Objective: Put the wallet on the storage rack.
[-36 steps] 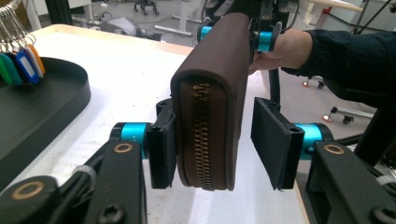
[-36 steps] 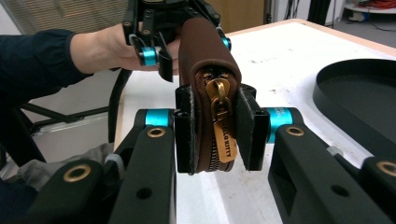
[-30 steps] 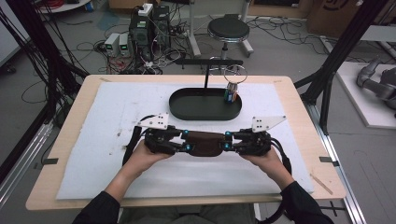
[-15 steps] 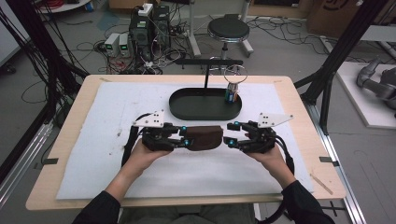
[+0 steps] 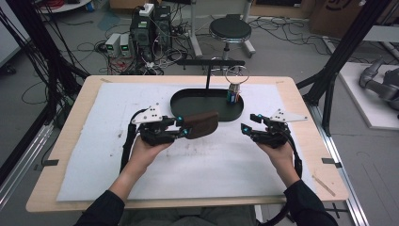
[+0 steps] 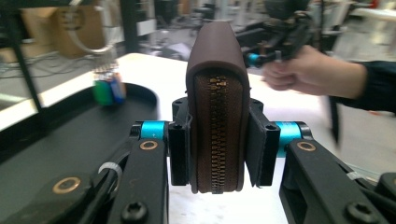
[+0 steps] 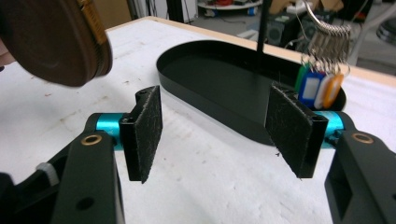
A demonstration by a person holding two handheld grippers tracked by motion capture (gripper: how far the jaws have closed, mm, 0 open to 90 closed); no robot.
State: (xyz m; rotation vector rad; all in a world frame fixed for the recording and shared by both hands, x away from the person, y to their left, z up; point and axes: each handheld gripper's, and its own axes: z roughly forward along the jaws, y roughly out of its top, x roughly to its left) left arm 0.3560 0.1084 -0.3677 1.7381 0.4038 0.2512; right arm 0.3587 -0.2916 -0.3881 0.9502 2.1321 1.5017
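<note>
left gripper (image 5: 181,130): fingers clamp brown zip wallet (image 6: 215,100) | right gripper (image 5: 245,128): fingers just opened wide, nothing between

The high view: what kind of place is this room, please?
Probably a lab or workshop set up for recording. Cables sprawl over the floor beside electronic boxes, black frame posts flank the wooden table, and a stool stands behind it.
</note>
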